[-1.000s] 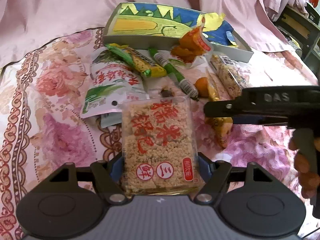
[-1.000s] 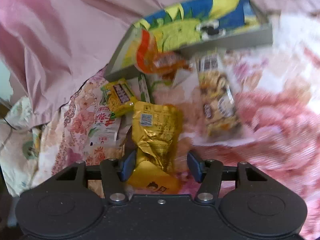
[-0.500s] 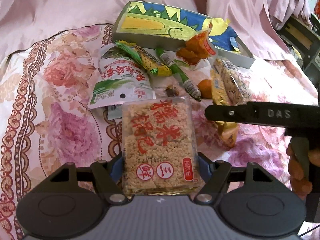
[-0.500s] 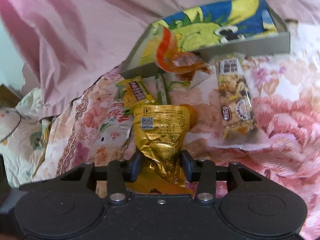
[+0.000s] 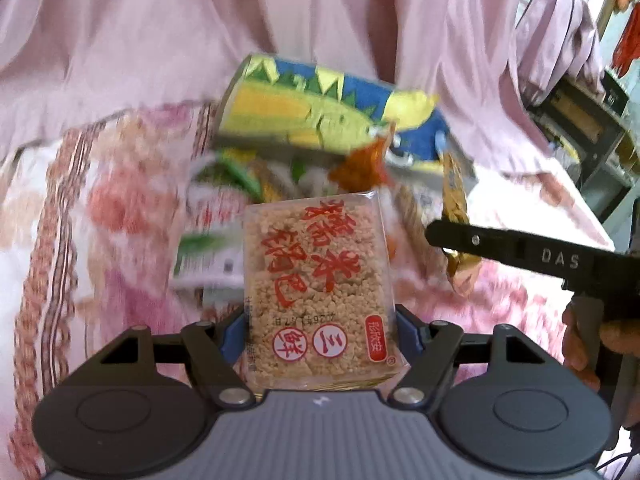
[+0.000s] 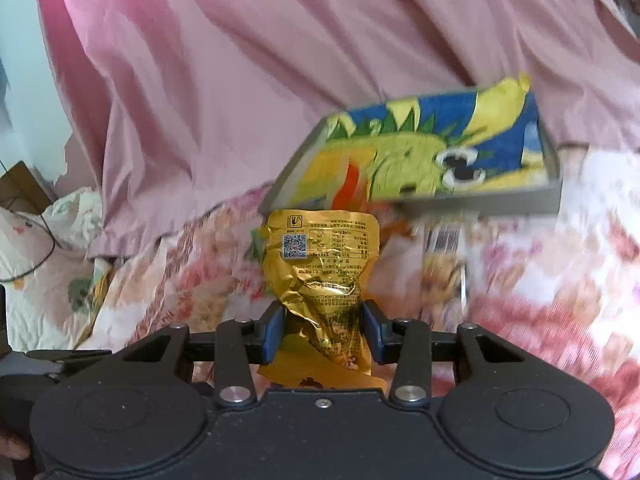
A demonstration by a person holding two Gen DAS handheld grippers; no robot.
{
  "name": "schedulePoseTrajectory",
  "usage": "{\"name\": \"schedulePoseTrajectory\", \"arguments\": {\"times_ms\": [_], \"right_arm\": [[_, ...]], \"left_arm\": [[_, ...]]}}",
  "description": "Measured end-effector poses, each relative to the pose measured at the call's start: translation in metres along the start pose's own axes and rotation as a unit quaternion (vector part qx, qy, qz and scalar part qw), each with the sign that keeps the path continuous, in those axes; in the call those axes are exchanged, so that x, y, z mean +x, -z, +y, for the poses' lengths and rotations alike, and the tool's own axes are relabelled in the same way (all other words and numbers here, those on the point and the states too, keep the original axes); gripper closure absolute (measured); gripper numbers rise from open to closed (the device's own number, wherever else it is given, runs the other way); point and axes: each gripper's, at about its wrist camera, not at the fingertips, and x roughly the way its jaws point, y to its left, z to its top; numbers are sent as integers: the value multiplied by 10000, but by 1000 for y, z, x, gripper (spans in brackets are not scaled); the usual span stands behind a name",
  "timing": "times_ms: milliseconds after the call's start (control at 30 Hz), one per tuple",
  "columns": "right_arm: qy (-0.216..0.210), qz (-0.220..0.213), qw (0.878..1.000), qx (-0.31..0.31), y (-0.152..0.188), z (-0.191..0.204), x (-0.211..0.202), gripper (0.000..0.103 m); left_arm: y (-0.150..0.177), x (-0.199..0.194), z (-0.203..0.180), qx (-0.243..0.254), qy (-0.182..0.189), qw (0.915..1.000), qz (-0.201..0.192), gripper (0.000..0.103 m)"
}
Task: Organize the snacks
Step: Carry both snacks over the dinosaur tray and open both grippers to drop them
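My left gripper [image 5: 320, 330] is shut on a clear pack of rice crackers [image 5: 316, 276] with red writing and holds it above the bed. My right gripper [image 6: 323, 330] is shut on a crumpled gold foil pouch [image 6: 320, 264]; the pouch [image 5: 456, 216] and the right gripper's arm [image 5: 520, 254] show at the right of the left wrist view. A shallow grey box with a blue, yellow and green picture [image 5: 320, 116] lies behind the snack pile; it also shows in the right wrist view [image 6: 432, 160]. The pile [image 5: 240, 200] is blurred.
A floral pink bedspread [image 5: 100, 220] lies under everything, with pink fabric [image 6: 240, 60] draped behind the box. A nut snack pack [image 6: 444, 264] and an orange wrapper [image 5: 360, 164] lie near the box. Dark furniture [image 5: 580, 128] stands at the far right.
Both grippers have lifted with their packs, and the box and pile now sit lower and farther off. The right gripper's jaws closed on the gold pouch over the last second.
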Motion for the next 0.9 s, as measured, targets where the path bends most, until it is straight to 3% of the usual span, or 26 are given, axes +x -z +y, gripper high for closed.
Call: {"name": "schedulePoseTrajectory", "arguments": {"times_ms": [333,500,733,900], "right_arm": [[141,-590,9961,-639,-78,-24,15,58],[238,-672,9954,-648,-113,-43,47,58],[747,-582,9936,-623,-148,-71,102,58],[1034,-120,9932,-525,-154,-89,143,58]], "left_arm": [[-101,38,-1,556,-8,9946,-877,27],[-147,87,5,295,25,9945,-1001,27],[-183,154,11,123,-219,9953,-932,27],[-189,196,16,-220,-192,9981,-550,27]]}}
